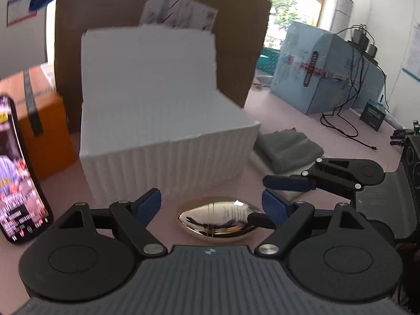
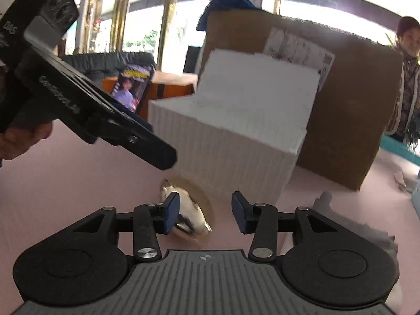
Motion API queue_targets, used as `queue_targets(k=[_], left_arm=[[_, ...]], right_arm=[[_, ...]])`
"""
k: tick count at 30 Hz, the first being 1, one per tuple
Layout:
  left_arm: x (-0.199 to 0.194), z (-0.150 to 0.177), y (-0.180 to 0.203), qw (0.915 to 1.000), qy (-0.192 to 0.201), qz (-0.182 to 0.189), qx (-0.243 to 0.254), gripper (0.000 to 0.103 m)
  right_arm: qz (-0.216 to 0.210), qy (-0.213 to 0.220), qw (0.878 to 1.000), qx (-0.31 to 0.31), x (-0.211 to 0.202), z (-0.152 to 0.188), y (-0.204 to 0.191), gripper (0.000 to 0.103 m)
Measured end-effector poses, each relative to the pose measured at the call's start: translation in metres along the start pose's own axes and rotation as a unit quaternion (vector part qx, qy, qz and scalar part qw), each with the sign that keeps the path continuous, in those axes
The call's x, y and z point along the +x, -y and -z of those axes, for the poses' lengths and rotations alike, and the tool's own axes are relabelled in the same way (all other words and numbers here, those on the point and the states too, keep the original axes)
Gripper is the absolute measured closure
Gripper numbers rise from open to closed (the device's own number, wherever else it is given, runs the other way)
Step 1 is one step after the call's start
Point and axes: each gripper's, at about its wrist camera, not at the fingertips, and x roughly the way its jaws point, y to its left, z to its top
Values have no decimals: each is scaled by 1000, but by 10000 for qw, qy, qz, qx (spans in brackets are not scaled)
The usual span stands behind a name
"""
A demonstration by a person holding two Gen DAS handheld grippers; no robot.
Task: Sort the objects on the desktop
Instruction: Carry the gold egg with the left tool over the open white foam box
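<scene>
Currently both tongs sit low over the pink worktop (image 1: 302,110), converging on one shiny metal spoon (image 1: 218,219). Left tongs (image 1: 211,206): spread wide, blue pads either side of the spoon bowl, neither pad visibly touching it. The spoon lies on the worktop, bowl up, just near of the white foam block (image 1: 162,131). Its handle runs right, toward the right tongs (image 1: 275,193), which enter the left wrist view from the right.

Right wrist view: right tongs (image 2: 206,214) also spread, nothing between the pads. Spoon (image 2: 189,214) sits at the left pad and is partly hidden behind it; contact cannot be told. The left tool shows at upper left, held in a hand (image 2: 18,139), its tip above the spoon.

Surroundings: large cardboard box (image 1: 236,21) stands behind the foam block. A phone (image 1: 18,178) with a lit screen stands at far left, an orange box (image 1: 50,136) behind it. Folded grey cloth (image 1: 286,149) lies right of the foam block. A light blue box (image 1: 325,76) with black cables is far right. A person (image 2: 408,78) stands at the right edge of the right wrist view.
</scene>
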Motion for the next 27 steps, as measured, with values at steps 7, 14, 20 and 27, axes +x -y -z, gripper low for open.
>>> queue_targets(k=[7, 14, 20, 27], left_arm=[[48, 11, -9, 9976, -604, 79, -332, 22], [72, 8, -10, 9948, -681, 383, -654, 21], [76, 7, -5, 9949, -622, 314, -723, 21], [73, 6, -3, 9952, -547, 227, -776, 26]], right_arm=[[-190, -287, 9994, 1, 4, 19, -44, 45], [-84, -538, 9985, -95, 19, 24, -54, 47], [14, -537, 9985, -93, 20, 24, -55, 52], [0, -497, 9988, -30, 17, 24, -56, 52]])
